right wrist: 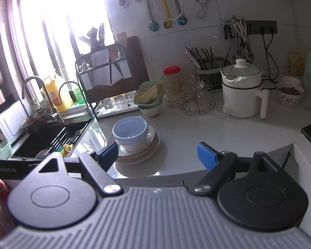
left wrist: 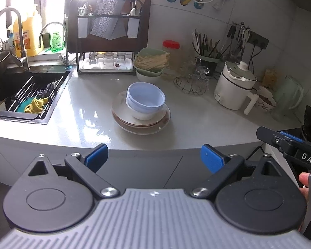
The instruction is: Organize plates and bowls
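Note:
A pale blue bowl (left wrist: 145,99) sits in a white bowl (left wrist: 142,114) on a stack of plates (left wrist: 122,120) in the middle of the grey counter (left wrist: 197,124). The same blue bowl (right wrist: 130,131) and plates (right wrist: 143,153) show in the right wrist view. My left gripper (left wrist: 154,158) is open and empty, held back over the counter's front edge, well short of the stack. My right gripper (right wrist: 157,154) is open and empty too, just in front of and right of the stack. It also shows in the left wrist view (left wrist: 288,143) at the right edge.
A sink (left wrist: 29,95) with a rack and cloth lies left. A dish rack (left wrist: 107,41) with glasses stands behind. A green basket of noodles (left wrist: 151,62), a wire glass stand (left wrist: 193,81), a white electric pot (left wrist: 234,87) and a patterned bowl (right wrist: 290,95) stand at the back right.

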`<action>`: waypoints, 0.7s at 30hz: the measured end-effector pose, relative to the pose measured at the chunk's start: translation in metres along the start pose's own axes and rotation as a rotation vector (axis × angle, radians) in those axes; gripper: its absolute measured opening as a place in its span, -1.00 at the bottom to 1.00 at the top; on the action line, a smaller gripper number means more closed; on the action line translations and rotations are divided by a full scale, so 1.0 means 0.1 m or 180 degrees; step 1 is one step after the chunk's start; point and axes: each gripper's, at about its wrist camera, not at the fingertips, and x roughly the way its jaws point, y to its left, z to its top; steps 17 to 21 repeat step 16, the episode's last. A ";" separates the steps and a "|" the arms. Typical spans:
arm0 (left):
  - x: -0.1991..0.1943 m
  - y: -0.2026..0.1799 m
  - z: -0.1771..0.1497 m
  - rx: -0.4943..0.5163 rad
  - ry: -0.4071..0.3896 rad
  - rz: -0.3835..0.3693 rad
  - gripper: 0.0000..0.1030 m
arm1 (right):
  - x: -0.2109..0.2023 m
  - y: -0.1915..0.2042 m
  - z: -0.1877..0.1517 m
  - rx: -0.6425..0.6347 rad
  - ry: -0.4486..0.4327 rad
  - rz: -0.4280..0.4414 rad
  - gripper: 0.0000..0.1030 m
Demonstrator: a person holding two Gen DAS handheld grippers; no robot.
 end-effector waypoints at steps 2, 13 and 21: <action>0.01 0.00 0.00 0.0004 0.0010 0.0009 0.89 | 0.00 0.01 0.00 0.0009 0.0000 -0.0010 0.64; 0.01 0.00 -0.01 0.0018 0.0006 -0.0009 0.91 | -0.01 0.00 0.01 0.0020 -0.0008 -0.0025 0.64; 0.03 0.02 -0.02 0.0003 0.0015 0.0005 0.92 | -0.01 0.00 0.01 0.0012 -0.0010 -0.0031 0.64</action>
